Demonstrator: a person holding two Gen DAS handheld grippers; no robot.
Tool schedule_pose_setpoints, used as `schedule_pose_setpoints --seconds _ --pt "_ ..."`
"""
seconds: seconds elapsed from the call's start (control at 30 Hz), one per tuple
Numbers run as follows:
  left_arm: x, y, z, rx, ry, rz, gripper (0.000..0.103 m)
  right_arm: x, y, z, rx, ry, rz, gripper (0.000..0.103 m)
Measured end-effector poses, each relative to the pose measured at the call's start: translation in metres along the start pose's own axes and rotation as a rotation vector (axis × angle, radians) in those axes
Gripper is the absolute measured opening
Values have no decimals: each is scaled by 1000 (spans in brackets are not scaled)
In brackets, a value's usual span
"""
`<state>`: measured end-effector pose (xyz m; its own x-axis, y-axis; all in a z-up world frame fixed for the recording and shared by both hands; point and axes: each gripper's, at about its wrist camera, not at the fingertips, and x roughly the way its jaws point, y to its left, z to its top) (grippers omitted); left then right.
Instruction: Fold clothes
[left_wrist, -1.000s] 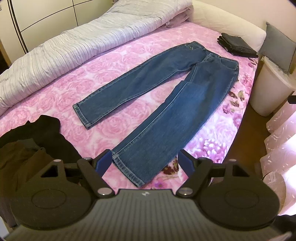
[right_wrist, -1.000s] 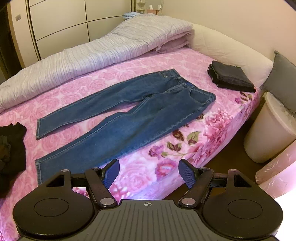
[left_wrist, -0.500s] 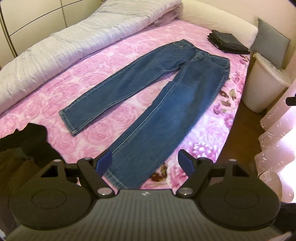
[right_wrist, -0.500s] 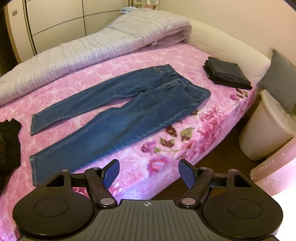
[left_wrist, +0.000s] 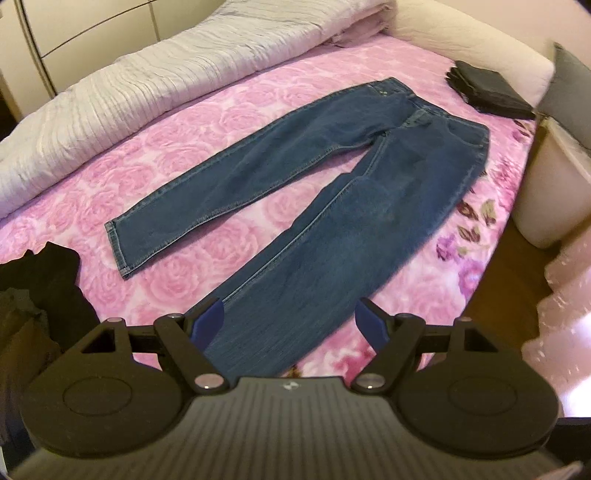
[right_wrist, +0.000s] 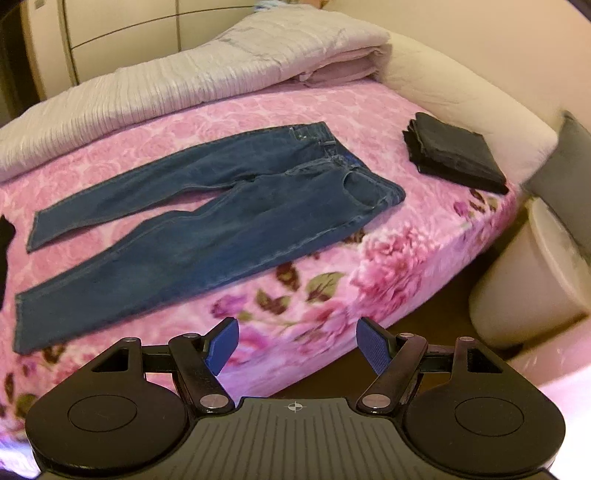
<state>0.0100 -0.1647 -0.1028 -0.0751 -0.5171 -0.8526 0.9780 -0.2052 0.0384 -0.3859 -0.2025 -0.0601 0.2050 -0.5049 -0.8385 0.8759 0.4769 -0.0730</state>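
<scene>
Jeans (left_wrist: 332, 206) flat on bed (left_wrist: 229, 110), legs spread, waistband toward folded dark clothes (right_wrist: 454, 155). Left claw (left_wrist: 290, 325) open above near leg hem. Right claw (right_wrist: 295, 345) open, over bed edge, empty.

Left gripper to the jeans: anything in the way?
Nothing visible. The open left gripper hovers over the near leg of the blue denim jeans, spread flat on the pink floral bedspread. The crumpled black garment lies off to its left.
</scene>
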Motion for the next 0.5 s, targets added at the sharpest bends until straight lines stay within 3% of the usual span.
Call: schedule_pose_setpoints --seconds 0.23,0.5 --pt "10 -40 3 -12 52 78 75 44 -64 20 -85 34 54 74" --pt "16 -33 -43 40 154 165 75 78 -71 33 -152 85 89 74"
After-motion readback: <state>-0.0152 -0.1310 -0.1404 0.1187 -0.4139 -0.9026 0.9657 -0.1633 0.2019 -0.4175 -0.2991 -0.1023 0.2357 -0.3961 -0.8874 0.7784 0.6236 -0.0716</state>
